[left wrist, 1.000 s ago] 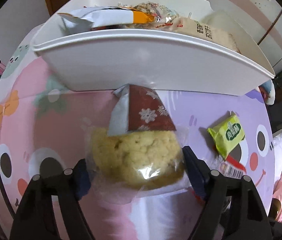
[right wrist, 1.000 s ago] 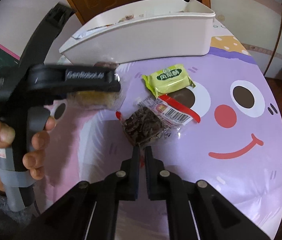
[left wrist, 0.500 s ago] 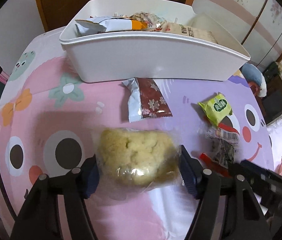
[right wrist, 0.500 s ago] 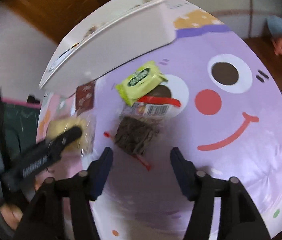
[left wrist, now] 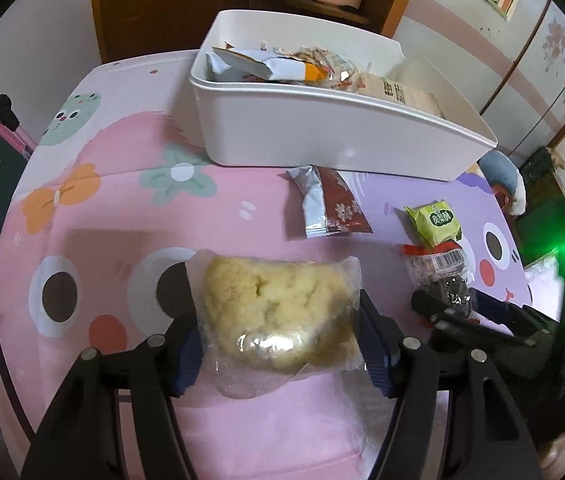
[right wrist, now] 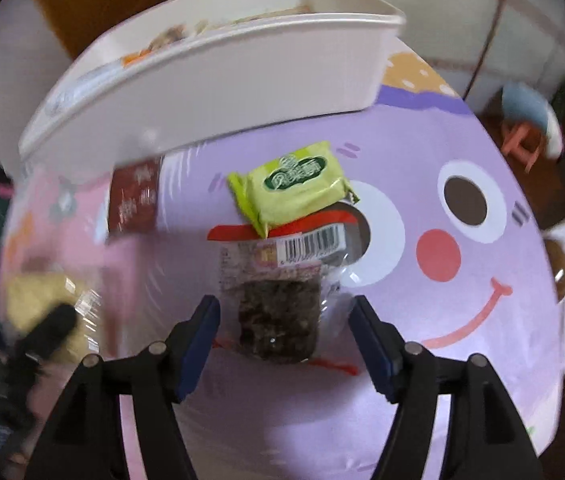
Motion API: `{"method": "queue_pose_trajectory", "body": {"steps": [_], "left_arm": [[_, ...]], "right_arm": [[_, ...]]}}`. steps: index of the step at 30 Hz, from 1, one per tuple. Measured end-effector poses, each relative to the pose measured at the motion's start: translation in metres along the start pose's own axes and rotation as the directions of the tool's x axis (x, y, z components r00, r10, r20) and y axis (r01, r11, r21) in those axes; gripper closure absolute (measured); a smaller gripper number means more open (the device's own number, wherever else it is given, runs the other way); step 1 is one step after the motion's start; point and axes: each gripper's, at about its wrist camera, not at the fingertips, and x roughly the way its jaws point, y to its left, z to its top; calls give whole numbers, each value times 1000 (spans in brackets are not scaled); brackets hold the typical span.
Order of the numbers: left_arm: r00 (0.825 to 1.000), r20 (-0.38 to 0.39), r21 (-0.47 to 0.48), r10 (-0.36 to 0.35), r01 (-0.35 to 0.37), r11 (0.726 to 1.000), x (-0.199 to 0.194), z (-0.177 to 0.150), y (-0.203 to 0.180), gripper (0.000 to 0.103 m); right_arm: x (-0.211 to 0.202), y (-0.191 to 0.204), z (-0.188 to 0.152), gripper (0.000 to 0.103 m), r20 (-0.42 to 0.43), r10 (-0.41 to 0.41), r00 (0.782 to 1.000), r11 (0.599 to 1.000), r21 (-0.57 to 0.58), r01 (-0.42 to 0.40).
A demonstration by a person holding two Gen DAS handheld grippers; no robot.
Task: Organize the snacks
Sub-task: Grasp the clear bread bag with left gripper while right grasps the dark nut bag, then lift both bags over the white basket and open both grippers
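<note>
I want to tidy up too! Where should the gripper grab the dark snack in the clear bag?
Grab the dark snack across its chunky dark block, coming in low from the near end. The right gripper already straddles it, open. The far end, with the barcode, is tucked under the green packet, so avoid that.

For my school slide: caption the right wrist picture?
Open right gripper straddles a dark snack packet near the white bin.
</note>
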Motion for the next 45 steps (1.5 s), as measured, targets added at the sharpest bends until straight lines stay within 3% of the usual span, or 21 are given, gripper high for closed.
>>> {"method": "queue_pose_trajectory", "body": {"steps": [5,9,15,19,23,27,30,33,37,38,41,45], "left_arm": [[1000,12,1,-3,3,1000,-9,-2,4,38],[1000,22,13,-11,11,1000,-24,-1,2,39],[995,103,91,-20,10,996,-71,33,-15,39],[977,213,145,-16,-16,989,-115,82,-35,39],[944,331,187,-4,-61,981,-157,131,-56,38],[903,429,202,11,-108,974,-185,178,-76,38],[896,445,192,11,-107,976,-187,205,-84,38],[897,441,181,25,-117,977,-174,231,-88,38],[908,416,161,58,-136,978,-142,254,-89,37],[913,404,154,59,-131,979,-133,257,-88,34],[931,359,149,57,-118,982,-106,265,-83,11],[934,341,127,105,-156,980,-82,266,-78,9]], "right_arm": [[-11,-9,-9,60,32,52,998,999,-6,-52],[-29,-23,-21,62,50,129,990,992,-10,-128],[-83,-34,3,62,184,174,968,985,-28,-171],[-140,-42,42,61,329,174,928,985,-70,-160],[-201,-48,91,61,490,157,857,987,-96,-125],[-236,-50,133,60,581,163,797,986,-116,-117],[-246,-48,169,60,605,173,777,985,-121,-125],[-240,-44,196,60,601,162,783,986,-118,-114],[-210,-36,229,56,555,134,821,989,-131,-73],[-202,-33,233,55,541,124,832,989,-131,-62],[-171,-28,246,49,476,86,875,991,-127,-29],[-152,-26,250,39,443,64,894,992,-130,-7]]}}
